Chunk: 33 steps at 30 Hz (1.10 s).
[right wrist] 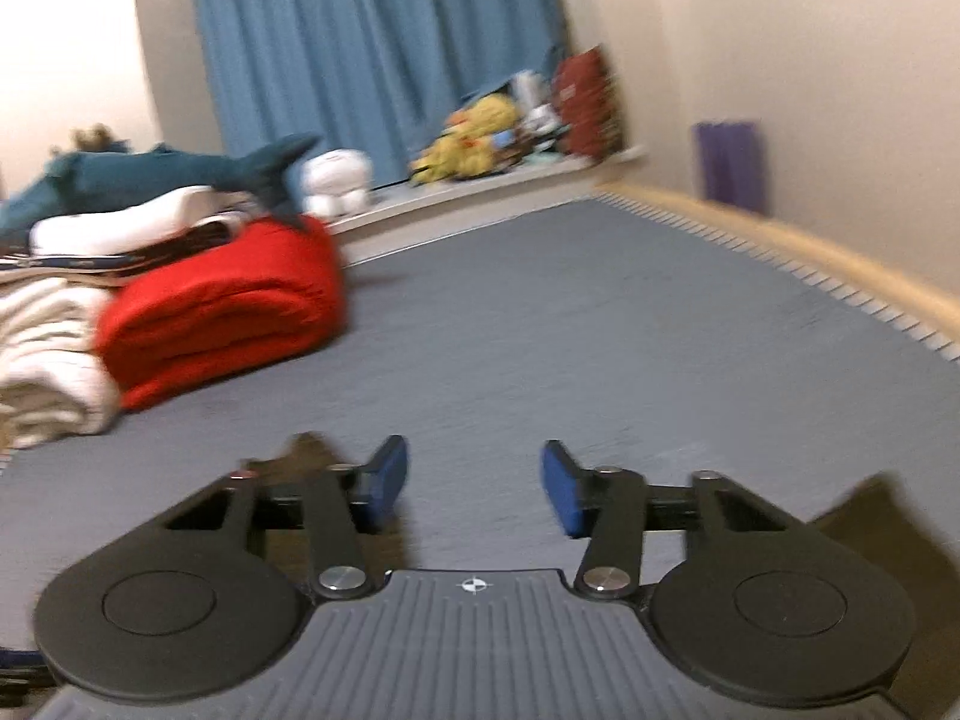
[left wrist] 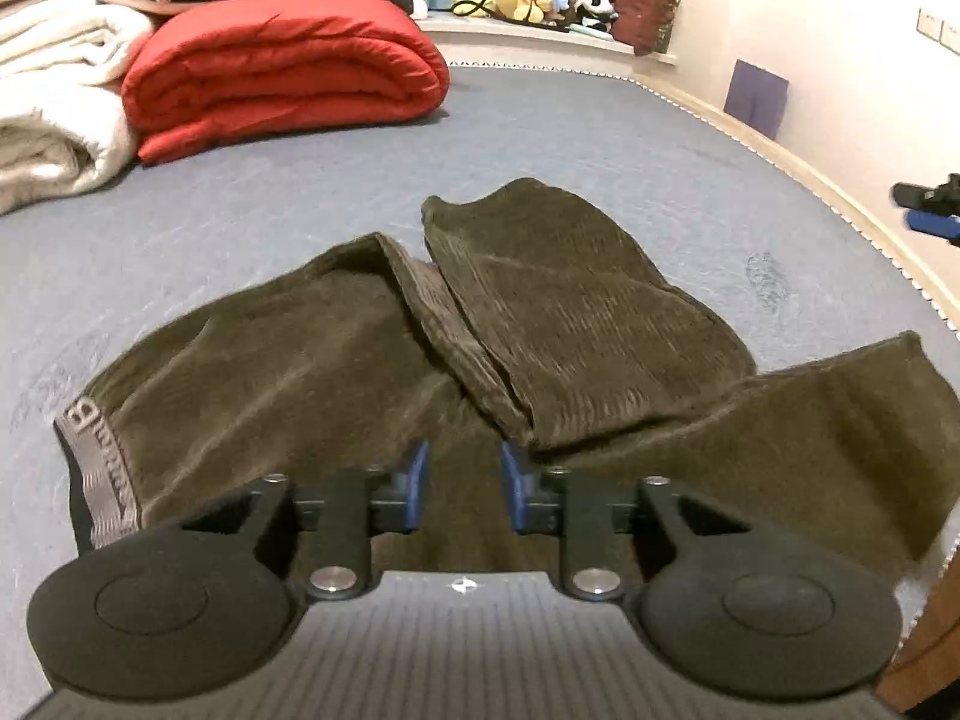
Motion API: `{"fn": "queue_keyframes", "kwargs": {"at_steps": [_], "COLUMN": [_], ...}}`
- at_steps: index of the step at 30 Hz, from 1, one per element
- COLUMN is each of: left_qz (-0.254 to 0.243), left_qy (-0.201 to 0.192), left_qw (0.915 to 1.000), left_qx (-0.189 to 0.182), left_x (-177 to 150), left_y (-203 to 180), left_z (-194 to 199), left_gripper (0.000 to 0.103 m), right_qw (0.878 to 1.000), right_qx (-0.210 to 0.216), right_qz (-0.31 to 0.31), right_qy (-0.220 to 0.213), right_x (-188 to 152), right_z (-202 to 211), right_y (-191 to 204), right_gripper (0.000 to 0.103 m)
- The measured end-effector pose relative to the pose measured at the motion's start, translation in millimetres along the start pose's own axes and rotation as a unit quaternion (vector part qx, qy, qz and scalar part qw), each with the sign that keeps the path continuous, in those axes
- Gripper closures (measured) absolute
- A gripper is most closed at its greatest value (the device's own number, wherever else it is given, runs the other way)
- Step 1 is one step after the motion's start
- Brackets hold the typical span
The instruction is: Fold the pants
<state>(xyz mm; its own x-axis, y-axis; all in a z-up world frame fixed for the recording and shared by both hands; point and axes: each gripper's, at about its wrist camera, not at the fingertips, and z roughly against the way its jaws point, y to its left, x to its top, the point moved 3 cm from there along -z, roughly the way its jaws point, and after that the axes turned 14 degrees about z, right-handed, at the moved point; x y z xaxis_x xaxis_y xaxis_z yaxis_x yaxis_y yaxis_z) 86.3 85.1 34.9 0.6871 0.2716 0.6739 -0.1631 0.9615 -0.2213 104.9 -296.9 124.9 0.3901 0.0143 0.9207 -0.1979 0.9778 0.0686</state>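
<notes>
The olive pants [left wrist: 420,372] sprawl across the frame's centre on the grey bed [left wrist: 240,210], long axis left to right. The left gripper [left wrist: 463,483] hovers just over them, released; the right gripper [right wrist: 474,489], also released and empty, faces bare mattress.

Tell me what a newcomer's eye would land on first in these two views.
The olive corduroy pants sprawl crumpled across the grey bed, one leg folded back over the other, right ahead of the open, empty left gripper. Next comes the bright red quilt, rolled at the bed's far left beside white blankets. The right gripper is also open over bare bed, that view blurred.
</notes>
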Motion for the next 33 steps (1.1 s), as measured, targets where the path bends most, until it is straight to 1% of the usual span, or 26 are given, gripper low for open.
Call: {"fn": "queue_keyframes", "kwargs": {"at_steps": [2,5,6,8,9,11,14,16,17,18,19,21,22,23,24,25,26,27,28,29,30,31,32,33], "left_qz": [0.011,0.004,-0.001,-0.005,-0.006,-0.005,0.002,0.006,0.008,0.01,0.012,0.016,0.02,0.025,0.029,0.035,0.039,0.042,0.044,0.044,0.044,0.044,0.044,0.044], "left_qy": [0.003,0.006,0.006,0.009,0.01,0.009,0.005,0.003,0.003,0.002,0.002,0.003,0.003,0.003,0.004,0.005,0.006,0.007,0.008,0.009,0.009,0.009,0.009,0.01], "left_qw": [0.9999,1.0,1.0,0.9999,0.9999,0.9999,0.9999,0.9999,0.9999,0.9999,0.9999,0.9999,0.9998,0.9997,0.9996,0.9994,0.9992,0.9991,0.999,0.999,0.999,0.999,0.999,0.999], "left_qx": [-0.007,-0.002,0.0,-0.001,-0.002,-0.006,-0.01,-0.009,-0.007,-0.005,-0.003,0.0,0.002,0.004,0.005,0.005,0.004,0.004,0.003,0.003,0.003,0.003,0.002,0.002], "left_x": [5,5,5,5,6,8,13,15,15,16,16,18,18,20,21,22,23,23,24,24,25,25,25,25], "left_y": [4,8,8,9,9,12,16,18,19,20,22,25,27,30,31,33,34,35,34,34,33,32,32,30], "left_z": [-15,-20,-22,-25,-27,-27,-23,-21,-20,-21,-21,-22,-23,-24,-24,-25,-25,-26,-26,-27,-27,-27,-27,-28], "left_gripper": [0.077,0.077,0.077,0.076,0.076,0.076,0.075,0.075,0.075,0.075,0.075,0.075,0.075,0.075,0.075,0.075,0.075,0.075,0.075,0.075,0.075,0.075,0.074,0.074], "right_qw": [1.0,0.998,0.997,0.994,0.991,0.985,0.981,0.979,0.979,0.98,0.98,0.982,0.98,0.976,0.968,0.954,0.939,0.92,0.896,0.88,0.873,0.877,0.885,0.894], "right_qx": [0.023,0.036,0.04,0.049,0.055,0.069,0.064,0.059,0.06,0.067,0.078,0.088,0.106,0.125,0.153,0.193,0.239,0.297,0.365,0.397,0.407,0.4,0.384,0.367], "right_qz": [-0.005,0.011,0.019,0.024,0.026,0.026,0.041,0.056,0.059,0.058,0.058,0.087,0.122,0.155,0.192,0.228,0.248,0.253,0.253,0.257,0.26,0.253,0.244,0.233], "right_qy": [0.015,0.046,0.063,0.098,0.117,0.154,0.177,0.187,0.185,0.178,0.174,0.144,0.116,0.09,0.06,0.026,0.007,0.005,0.025,0.047,0.067,0.088,0.098,0.107], "right_x": [-6,-21,-29,-42,-49,-66,-81,-90,-92,-90,-89,-78,-69,-62,-55,-50,-48,-48,-52,-58,-65,-71,-73,-72], "right_z": [-22,-66,-83,-116,-131,-156,-181,-191,-191,-191,-186,-177,-166,-154,-137,-117,-100,-86,-76,-72,-73,-81,-88,-95], "right_y": [16,34,39,46,49,59,69,71,70,71,68,76,86,96,108,120,128,134,138,140,141,139,138,136], "right_gripper": [0.068,0.068,0.068,0.063,0.057,0.052,0.041,0.041,0.046,0.072,0.09,0.092,0.093,0.093,0.093,0.093,0.093,0.092,0.092,0.091,0.09,0.087,0.083,0.075]}}
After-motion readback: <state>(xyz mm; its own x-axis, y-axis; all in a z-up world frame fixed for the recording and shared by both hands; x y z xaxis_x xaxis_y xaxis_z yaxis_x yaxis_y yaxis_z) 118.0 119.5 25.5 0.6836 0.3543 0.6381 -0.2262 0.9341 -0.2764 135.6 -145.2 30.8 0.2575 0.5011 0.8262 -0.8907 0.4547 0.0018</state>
